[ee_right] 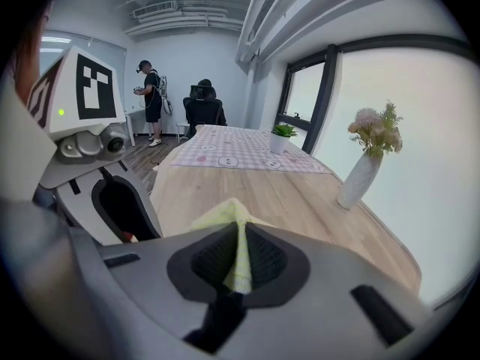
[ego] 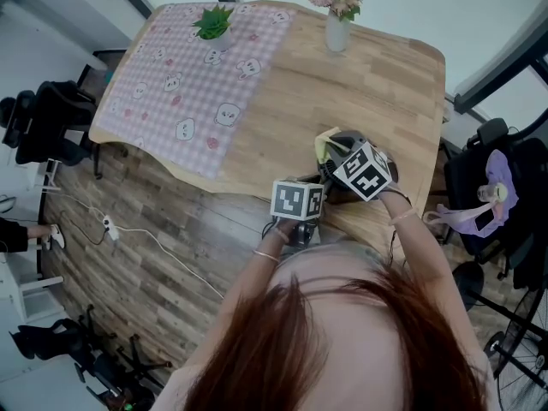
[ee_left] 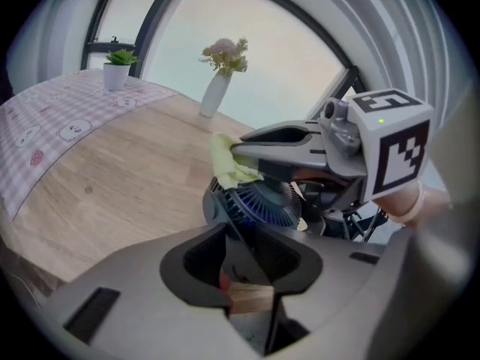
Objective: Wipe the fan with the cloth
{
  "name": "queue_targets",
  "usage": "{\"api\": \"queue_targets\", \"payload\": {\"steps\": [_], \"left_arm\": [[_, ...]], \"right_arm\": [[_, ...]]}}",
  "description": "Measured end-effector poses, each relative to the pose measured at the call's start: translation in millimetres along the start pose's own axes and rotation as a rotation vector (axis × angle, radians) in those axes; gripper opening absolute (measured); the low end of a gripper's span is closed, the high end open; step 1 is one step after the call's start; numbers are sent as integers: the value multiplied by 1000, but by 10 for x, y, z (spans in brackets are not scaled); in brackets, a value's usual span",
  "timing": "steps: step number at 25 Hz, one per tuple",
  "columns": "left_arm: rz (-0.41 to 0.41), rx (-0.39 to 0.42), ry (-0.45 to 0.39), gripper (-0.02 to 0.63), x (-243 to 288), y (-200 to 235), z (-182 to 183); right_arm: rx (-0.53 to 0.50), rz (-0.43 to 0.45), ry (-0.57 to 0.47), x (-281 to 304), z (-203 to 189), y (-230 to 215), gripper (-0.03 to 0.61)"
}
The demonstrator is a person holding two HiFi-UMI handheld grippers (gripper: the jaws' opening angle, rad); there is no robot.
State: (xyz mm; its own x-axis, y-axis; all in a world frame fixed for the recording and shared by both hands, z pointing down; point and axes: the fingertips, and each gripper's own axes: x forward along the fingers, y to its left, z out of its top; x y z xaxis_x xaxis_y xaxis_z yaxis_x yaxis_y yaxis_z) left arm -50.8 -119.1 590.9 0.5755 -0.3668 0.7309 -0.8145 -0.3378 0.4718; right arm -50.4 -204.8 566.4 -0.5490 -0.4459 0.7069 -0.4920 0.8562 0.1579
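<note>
Yellow-green cloth [ee_right: 238,235]: pinched flat between the pressed-together jaws of the right gripper [ee_right: 241,259]. Its free corner lies on the upper rim of the small dark-blue round fan [ee_left: 262,201].
Left gripper [ee_left: 251,265]: jaws spread with nothing pinched and bare wood showing between the pads. The fan's lower rim is just ahead of them.
Fan: stands on the light wooden table [ego: 368,84], close to the table's near edge, with both grippers crowded round it.
Open wood: a bare stretch runs from the fan to the table's far edge.
White vase of pink flowers [ego: 336,31]: well beyond the fan, near the far edge.
Pink checked tablecloth [ego: 193,84]: well left of the fan, hanging over the table's left end.
Green potted plant [ego: 213,22]: on the tablecloth's far edge, farthest from the fan.
</note>
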Motion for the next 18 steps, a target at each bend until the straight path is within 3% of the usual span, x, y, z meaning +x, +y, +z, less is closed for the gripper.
{"api": "queue_targets", "payload": {"steps": [6,18], "left_arm": [[25,-84,33,112,28,4,-36],[45,-117,26,104,45,-1,-43]], "right_arm": [[10,-1,-9,-4,-5,-41,28],[23,-26,2,-55,-73,-161,28]]}}
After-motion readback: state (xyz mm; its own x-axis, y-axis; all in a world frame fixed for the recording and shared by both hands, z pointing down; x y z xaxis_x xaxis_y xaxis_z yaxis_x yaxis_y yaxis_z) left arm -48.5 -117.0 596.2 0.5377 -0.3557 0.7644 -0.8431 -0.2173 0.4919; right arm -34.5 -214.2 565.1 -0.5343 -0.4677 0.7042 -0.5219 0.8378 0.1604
